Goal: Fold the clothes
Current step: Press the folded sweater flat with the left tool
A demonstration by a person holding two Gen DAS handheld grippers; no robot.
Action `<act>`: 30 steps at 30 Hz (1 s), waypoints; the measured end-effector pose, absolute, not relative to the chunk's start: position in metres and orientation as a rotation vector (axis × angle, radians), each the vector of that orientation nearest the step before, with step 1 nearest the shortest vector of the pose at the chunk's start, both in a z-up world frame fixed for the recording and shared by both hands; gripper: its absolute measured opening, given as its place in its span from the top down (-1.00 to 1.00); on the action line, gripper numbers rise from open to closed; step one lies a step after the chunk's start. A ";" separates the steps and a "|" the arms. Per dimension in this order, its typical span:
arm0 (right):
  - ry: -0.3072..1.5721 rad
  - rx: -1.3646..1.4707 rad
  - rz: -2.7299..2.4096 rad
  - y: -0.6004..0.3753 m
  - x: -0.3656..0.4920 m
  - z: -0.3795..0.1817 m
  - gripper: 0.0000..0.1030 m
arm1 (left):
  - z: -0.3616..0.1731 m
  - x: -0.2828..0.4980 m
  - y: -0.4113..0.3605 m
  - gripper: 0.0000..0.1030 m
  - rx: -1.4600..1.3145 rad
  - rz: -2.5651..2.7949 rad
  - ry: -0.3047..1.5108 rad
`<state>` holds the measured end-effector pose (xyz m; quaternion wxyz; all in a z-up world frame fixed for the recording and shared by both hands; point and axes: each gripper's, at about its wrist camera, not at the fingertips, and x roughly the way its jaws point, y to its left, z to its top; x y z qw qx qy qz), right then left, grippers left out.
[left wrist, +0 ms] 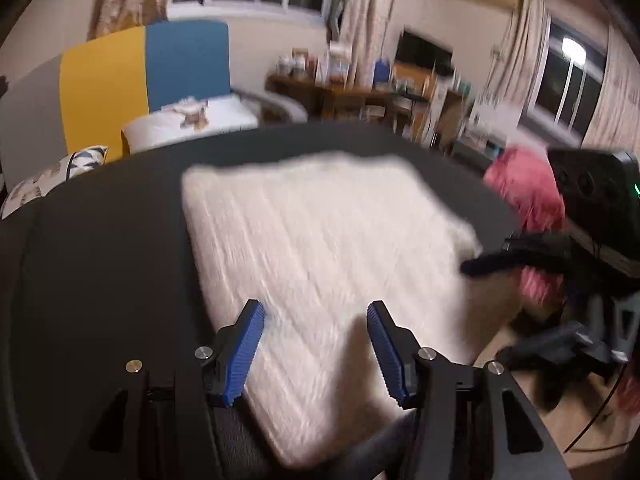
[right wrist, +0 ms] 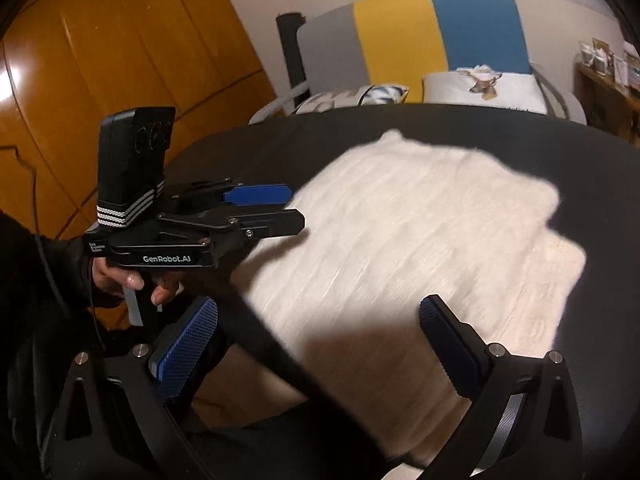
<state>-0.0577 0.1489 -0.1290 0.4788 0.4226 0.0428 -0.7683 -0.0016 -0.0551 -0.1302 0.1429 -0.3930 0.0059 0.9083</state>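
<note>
White knit garment [left wrist: 320, 264] lies folded flat on the dark table [left wrist: 100, 240], centre of frame in both views. Left gripper [left wrist: 316, 350] above its lower edge, jaws spread, nothing between them. Right gripper [right wrist: 318, 344] likewise, jaws spread, empty. Pink cloth [left wrist: 524, 188] at right.

The left gripper [right wrist: 262, 210] is black with blue ridged fingers [right wrist: 258, 195], silver screws, a tall black camera box with white stripes and white "GenRobot.AI" letters. The hand [right wrist: 132, 280] wears a black sleeve [right wrist: 48, 280].
</note>
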 end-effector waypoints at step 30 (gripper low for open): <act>-0.035 0.973 -2.024 0.165 -0.029 -0.129 -1.00 | -0.100 0.003 -0.067 -0.11 -0.955 2.493 -0.250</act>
